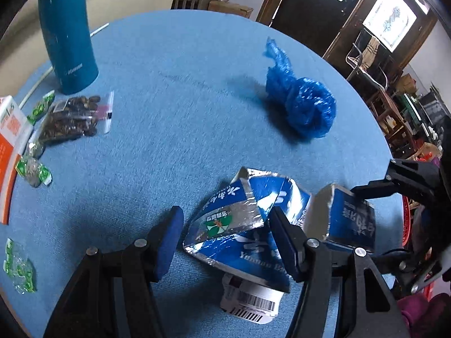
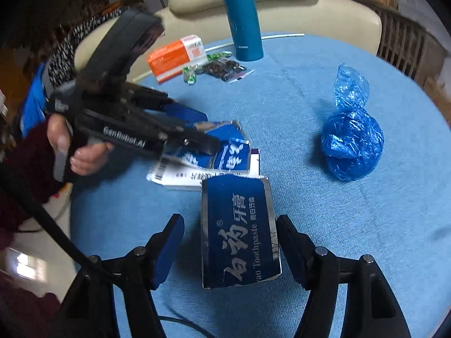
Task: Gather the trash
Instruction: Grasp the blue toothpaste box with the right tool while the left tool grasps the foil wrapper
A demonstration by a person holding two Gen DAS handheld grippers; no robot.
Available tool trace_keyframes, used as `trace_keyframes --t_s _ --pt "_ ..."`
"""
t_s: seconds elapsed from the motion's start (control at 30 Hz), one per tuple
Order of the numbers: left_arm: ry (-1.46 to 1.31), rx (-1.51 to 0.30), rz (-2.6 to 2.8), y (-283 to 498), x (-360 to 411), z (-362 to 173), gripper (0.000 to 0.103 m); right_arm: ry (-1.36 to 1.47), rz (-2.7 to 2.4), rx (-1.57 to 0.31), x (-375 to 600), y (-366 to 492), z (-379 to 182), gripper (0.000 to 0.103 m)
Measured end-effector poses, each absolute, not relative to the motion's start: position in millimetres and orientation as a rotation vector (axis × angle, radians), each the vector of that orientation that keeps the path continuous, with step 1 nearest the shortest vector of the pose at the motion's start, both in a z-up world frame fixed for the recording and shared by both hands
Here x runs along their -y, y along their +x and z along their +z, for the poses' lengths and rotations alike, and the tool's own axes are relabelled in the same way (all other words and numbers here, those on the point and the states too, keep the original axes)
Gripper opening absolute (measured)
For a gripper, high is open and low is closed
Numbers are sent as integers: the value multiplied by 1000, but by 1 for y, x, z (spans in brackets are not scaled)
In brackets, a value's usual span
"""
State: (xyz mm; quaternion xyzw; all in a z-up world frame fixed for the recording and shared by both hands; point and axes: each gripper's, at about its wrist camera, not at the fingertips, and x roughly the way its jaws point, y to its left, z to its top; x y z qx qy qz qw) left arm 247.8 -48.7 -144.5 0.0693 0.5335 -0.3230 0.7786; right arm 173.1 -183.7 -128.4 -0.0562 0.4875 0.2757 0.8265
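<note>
- Trash round barely begun: nothing on the blue bench (image 1: 169, 56) looks gathered yet, and no bin shows in either view.
- Your left claw (image 1: 225, 211) straddles the crumpled half of a torn toothpaste box (image 1: 225, 225), which sits at the near edge of the bench on top of a white barcoded scrap (image 1: 251, 304). One pad lies against the cardboard and the other is just beside it, so whether it is truly gripped cannot be told.
- Your right claw (image 2: 229, 217) stands released around the flat half of the box (image 2: 239, 239). There is a clear gap on one side, and that piece lies on the cloth just beside the crumpled one.
- Still to collect, by the look of it: both box halves, the scrap and the green sweet wrappers (image 1: 33, 169) strewn along the far edge. The knotted blue plastic bag (image 1: 301, 104), well apart in the open middle, is probably trash too.
- Probably not trash: a tall teal flask (image 1: 67, 33), an orange-and-white carton (image 1: 11, 146) and a sealed bag of dark snacks (image 1: 70, 118). These crowd the wrappers, so picking there calls for care.
- In the way: the two claws work close together over the box pieces, and your left hand (image 2: 81, 152) and its tool block part of the right view. The stacked pieces may shift if you lift only one.
- A cream chair (image 2: 282, 2) stands behind the bench, clear of the work.
</note>
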Motion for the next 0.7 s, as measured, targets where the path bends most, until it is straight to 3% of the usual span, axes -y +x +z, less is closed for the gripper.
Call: trace_keyframes --t_s 0.07,0.13,0.2,0.7 --pt "133 -1155 -700 247 48 -146 60 -144 546 -1025 182 170 -133 71" --pt "121 -1150 -695 244 46 -146 58 -156 521 -1020 183 168 -136 61" --pt "134 -1133 -674 240 47 -145 55 -135 511 -1001 187 165 -136 60" --pt "99 -944 -536 183 50 -75 52 63 362 -890 243 100 -100 59"
